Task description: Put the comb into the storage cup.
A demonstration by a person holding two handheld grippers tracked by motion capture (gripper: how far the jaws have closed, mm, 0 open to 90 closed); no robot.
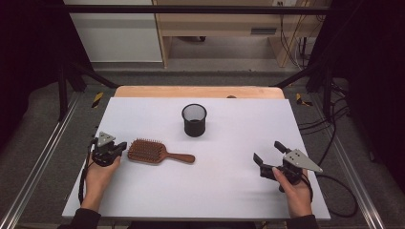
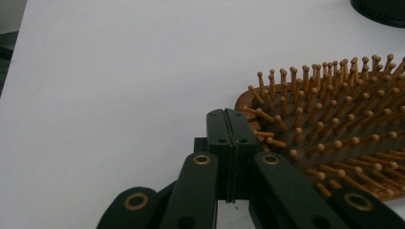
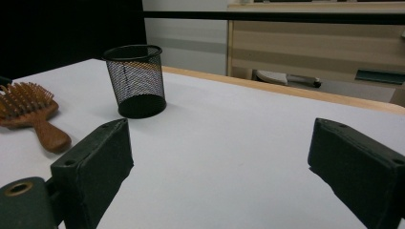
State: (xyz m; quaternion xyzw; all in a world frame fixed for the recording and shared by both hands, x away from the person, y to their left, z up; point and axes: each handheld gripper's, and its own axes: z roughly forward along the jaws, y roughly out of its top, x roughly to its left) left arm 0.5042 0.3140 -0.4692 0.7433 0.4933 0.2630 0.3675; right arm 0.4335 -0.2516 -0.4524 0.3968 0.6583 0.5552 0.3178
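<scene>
A wooden paddle hairbrush [image 1: 148, 151] lies bristles up on the white table top, its handle pointing right. My left gripper [image 1: 123, 145] sits just left of the brush head. In the left gripper view its jaws [image 2: 228, 117] are pressed flat together with nothing between them, their tips at the rim of the brush head [image 2: 334, 119]. My right gripper [image 1: 266, 150] rests open at the front right with nothing between its jaws [image 3: 219, 143]. A black mesh cup [image 1: 194, 120] stands upright behind the brush; in the right gripper view the cup [image 3: 136, 81] and the hairbrush [image 3: 28, 109] lie ahead to the left.
The white table top [image 1: 229, 191] ends at a wooden strip [image 1: 198, 91] along the back. Metal rails run down both sides. A cable [image 1: 341, 195] trails off the right edge near my right hand.
</scene>
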